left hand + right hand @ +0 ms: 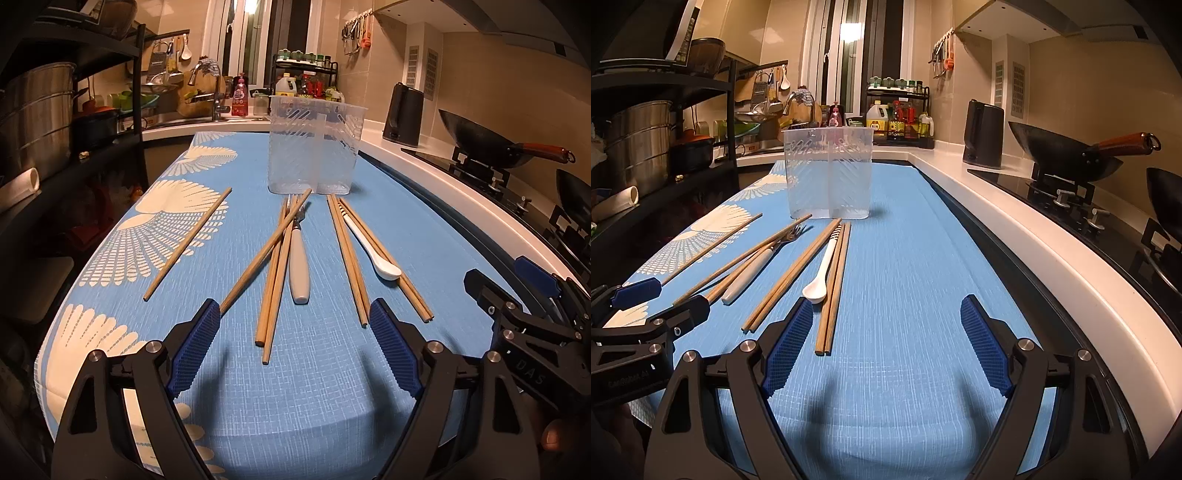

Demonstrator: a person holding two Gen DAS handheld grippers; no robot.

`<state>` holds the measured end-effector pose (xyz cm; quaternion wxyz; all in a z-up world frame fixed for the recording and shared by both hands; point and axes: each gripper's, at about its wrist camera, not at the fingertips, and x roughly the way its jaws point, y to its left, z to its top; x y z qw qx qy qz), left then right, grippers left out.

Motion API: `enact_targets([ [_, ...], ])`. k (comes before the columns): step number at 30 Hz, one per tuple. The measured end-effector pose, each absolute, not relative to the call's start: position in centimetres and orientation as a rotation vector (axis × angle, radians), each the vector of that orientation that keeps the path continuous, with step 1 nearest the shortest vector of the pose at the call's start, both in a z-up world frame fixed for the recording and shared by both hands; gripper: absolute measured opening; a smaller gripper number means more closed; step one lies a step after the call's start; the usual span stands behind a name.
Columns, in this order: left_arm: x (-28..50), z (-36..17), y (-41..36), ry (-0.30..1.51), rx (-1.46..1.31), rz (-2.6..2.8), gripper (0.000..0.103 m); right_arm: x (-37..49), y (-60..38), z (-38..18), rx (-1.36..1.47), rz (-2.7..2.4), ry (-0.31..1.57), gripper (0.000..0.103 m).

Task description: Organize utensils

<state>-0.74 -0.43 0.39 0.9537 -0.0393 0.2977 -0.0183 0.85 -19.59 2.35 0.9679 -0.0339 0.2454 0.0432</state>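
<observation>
Left wrist view: low over near end of blue tablecloth, angled down along own fingers, facing clear holder and far window; chopsticks close ahead, centred; right gripper at right edge. Right wrist view: same height and heading, set further right; white counter and stove alongside; left gripper at left edge. Shared: cloth, holder, utensils, kettle, wok.
</observation>
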Motion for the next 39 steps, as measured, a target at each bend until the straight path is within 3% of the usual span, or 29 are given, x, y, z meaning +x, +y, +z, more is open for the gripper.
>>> enact_targets([
  [7,-0.7,0.3,-0.3,0.610,-0.080,-0.036,0.074,1.1,-19.6,2.2,-0.071,0.094,0.515,0.081],
  [13,-0.2,1.3,0.5,0.665,-0.069,-0.031,0.048,2.1,-20.7,2.9,-0.040,0.100,0.550,0.079],
  [16,0.6,2.8,1.5,0.714,-0.039,-0.056,0.030,3.5,-21.3,3.7,0.007,0.141,0.633,0.070],
  [20,2.5,4.5,3.5,0.755,0.000,-0.100,0.014,5.9,-20.8,4.8,0.038,0.244,0.688,0.043],
  [22,3.6,4.9,4.9,0.752,0.042,-0.062,0.013,7.2,-20.7,4.3,0.068,0.261,0.737,0.031],
  [25,4.7,4.5,6.9,0.743,0.062,-0.023,0.011,7.8,-20.2,3.0,0.081,0.310,0.758,0.024],
  [39,5.5,1.8,9.7,0.758,-0.064,0.009,0.011,7.6,-18.0,-0.4,-0.010,0.315,0.817,0.024],
])
